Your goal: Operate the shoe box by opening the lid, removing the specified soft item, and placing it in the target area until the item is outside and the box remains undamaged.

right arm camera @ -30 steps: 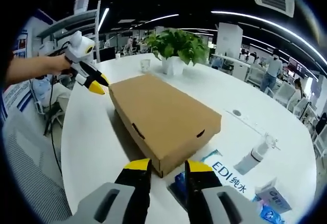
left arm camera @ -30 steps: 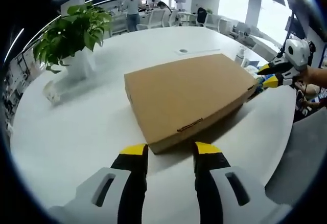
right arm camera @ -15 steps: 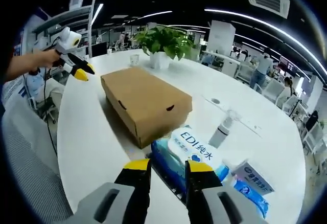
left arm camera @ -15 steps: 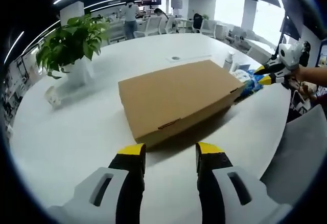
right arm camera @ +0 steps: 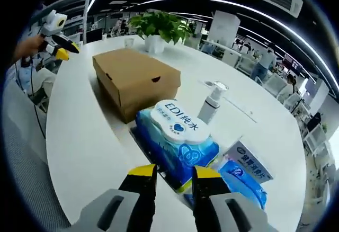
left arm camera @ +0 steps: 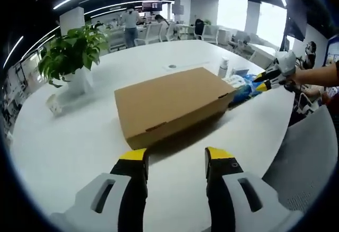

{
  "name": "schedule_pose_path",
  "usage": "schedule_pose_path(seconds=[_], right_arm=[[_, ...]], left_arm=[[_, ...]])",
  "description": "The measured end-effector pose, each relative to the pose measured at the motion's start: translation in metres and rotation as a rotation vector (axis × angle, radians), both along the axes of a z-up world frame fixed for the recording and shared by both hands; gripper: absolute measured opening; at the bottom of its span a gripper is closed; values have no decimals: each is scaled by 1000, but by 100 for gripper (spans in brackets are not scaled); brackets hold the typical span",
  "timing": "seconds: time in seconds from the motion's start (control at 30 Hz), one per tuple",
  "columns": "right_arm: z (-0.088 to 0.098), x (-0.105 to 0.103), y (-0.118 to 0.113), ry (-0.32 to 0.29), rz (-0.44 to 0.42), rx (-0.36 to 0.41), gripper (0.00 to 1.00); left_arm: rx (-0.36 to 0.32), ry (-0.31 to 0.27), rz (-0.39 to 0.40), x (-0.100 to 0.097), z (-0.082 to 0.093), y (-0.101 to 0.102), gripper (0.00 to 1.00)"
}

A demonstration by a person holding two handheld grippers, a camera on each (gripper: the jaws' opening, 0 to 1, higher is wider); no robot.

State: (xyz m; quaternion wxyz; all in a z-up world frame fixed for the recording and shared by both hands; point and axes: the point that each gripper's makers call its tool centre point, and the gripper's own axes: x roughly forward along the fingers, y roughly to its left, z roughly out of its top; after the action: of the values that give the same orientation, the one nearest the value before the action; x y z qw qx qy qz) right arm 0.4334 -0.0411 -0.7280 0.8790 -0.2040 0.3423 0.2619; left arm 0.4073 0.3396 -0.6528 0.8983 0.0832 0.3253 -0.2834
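A brown cardboard shoe box [left arm camera: 169, 105] lies with its lid down on the white round table [left arm camera: 63, 136]; the same shoe box [right arm camera: 135, 78] is farther off in the right gripper view. My left gripper [left arm camera: 174, 160] is open, short of the box's near corner, with nothing between its jaws. My right gripper [right arm camera: 174, 172] is open and bare just in front of a blue wet-wipes pack [right arm camera: 177, 144]. Held in a hand, the right gripper [left arm camera: 263, 79] also shows beyond the box's far end. The left gripper [right arm camera: 58, 52] hangs off the box's far corner.
A potted green plant [left arm camera: 71, 52] stands left of the box, and the plant [right arm camera: 156, 28] sits behind it from the other side. A pump bottle [right arm camera: 210, 102] and a smaller blue pack [right arm camera: 246, 171] lie by the wipes. Grey chair backs flank the table edge.
Both cameras have pulled back from the box, so it looks smaller. The right gripper view now has the wipes pack directly ahead of its jaws. The lid stays down.
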Motion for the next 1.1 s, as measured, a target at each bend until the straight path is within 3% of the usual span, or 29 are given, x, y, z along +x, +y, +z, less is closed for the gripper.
schedule_pose_path(seconds=[0.2, 0.43, 1.1], right_arm=[[-13, 5, -6, 19, -16, -37, 20], [-22, 13, -14, 32, -52, -65, 4], [-24, 20, -18, 37, -62, -63, 3]], left_arm=[[-11, 0, 4, -13, -1, -2, 42], [-18, 12, 5, -26, -7, -2, 42], [-25, 27, 26, -38, -13, -1, 42]])
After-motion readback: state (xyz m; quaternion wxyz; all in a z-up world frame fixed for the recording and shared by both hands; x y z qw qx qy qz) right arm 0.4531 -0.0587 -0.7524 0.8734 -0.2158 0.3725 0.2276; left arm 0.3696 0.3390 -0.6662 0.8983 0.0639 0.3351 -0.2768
